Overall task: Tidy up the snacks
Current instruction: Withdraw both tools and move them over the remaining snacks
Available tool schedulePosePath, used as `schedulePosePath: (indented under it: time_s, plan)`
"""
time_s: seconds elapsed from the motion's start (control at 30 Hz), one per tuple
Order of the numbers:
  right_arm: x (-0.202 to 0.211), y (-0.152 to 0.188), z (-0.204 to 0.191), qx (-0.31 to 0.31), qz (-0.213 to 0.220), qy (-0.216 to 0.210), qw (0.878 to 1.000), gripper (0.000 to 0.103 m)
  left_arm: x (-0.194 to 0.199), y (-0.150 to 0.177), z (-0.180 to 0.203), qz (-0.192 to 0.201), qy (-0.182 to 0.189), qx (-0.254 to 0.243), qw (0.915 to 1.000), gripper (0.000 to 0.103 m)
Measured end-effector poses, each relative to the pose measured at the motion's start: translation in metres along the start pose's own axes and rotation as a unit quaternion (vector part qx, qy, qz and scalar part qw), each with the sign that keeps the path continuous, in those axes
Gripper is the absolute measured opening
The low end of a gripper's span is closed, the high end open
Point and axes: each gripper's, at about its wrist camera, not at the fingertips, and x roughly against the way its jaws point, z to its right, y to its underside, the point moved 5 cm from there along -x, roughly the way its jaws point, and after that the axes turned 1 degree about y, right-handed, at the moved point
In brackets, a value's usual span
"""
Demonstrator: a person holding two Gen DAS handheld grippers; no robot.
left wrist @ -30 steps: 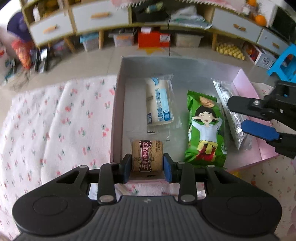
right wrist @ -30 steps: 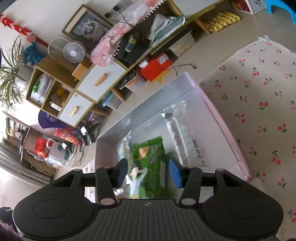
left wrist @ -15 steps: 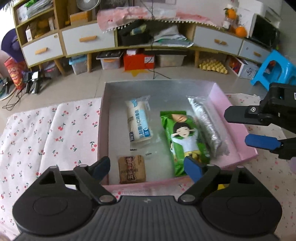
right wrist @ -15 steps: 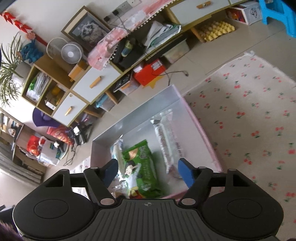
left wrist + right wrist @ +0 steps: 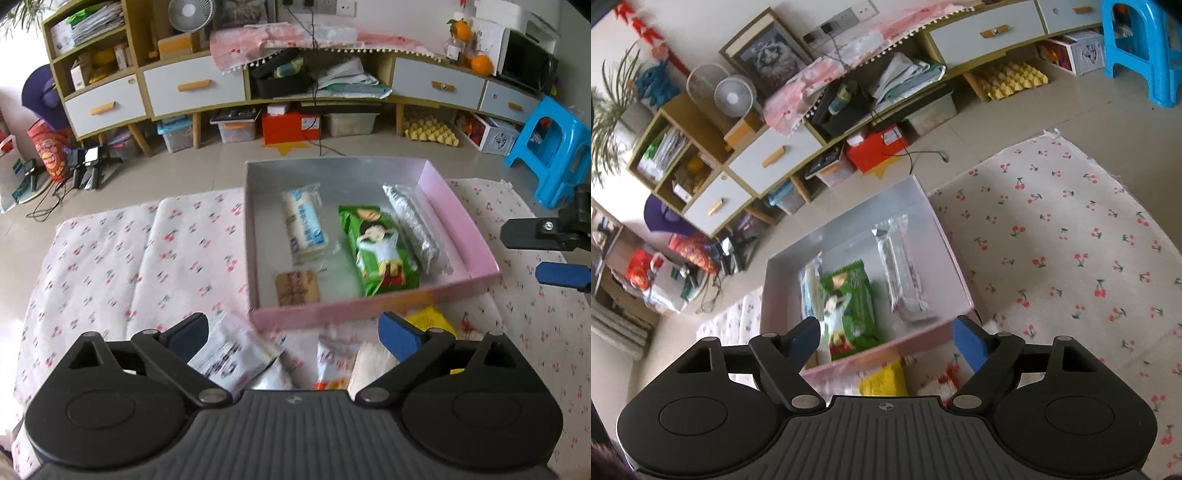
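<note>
Four boxed: pink box (image 5: 458,206) holds brown biscuit (image 5: 297,287) among them.
Jaws: left gripper (image 5: 291,332), right gripper (image 5: 886,338) just opened wide, empty.
Next: descend squarely over white packet (image 5: 229,354), then close.

Since a second ago the left gripper (image 5: 293,334) has let go of the brown snack (image 5: 297,287), now lying in the pink box (image 5: 461,206)'s near-left corner, and both it and the right gripper (image 5: 886,341) have just opened wide with nothing between them, drawn back nearer than the box.
</note>
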Motion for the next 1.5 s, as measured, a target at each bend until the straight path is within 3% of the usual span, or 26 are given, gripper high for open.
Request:
schedulePosePath:
  time_s: [0.63,0.73,0.9,1.0,1.17,1.37,1.5]
  plan:
    - [0.031,0.060,-0.008,0.077,-0.014,0.006,0.997,0.092,0.036,0.056,-0.038,0.000,0.013,0.047,0.9988,0.102]
    - [0.031,0.068,-0.004,0.097,-0.022,0.019,0.995,0.092,0.036,0.069,-0.048,-0.004,-0.007,0.082,0.9966,0.102]
    - [0.030,0.075,0.016,0.068,-0.047,0.022,0.996,0.092,0.033,0.082,-0.060,-0.016,-0.026,0.105,0.9940,0.102]
    - [0.028,0.077,0.024,0.060,-0.058,0.039,0.996,0.092,0.027,0.087,-0.069,-0.043,-0.025,0.139,0.9891,0.102]
    - [0.020,0.085,0.036,0.035,-0.097,0.056,0.993,0.092,0.021,0.095,-0.079,-0.068,-0.013,0.218,0.9736,0.101]
    - [0.007,0.101,0.042,-0.005,-0.150,0.047,0.988,0.092,0.018,0.094,-0.082,-0.061,-0.045,0.236,0.9688,0.098]
    - [0.002,0.105,0.044,-0.020,-0.162,0.055,0.985,0.092,0.010,0.095,-0.083,-0.068,-0.045,0.271,0.9590,0.092]
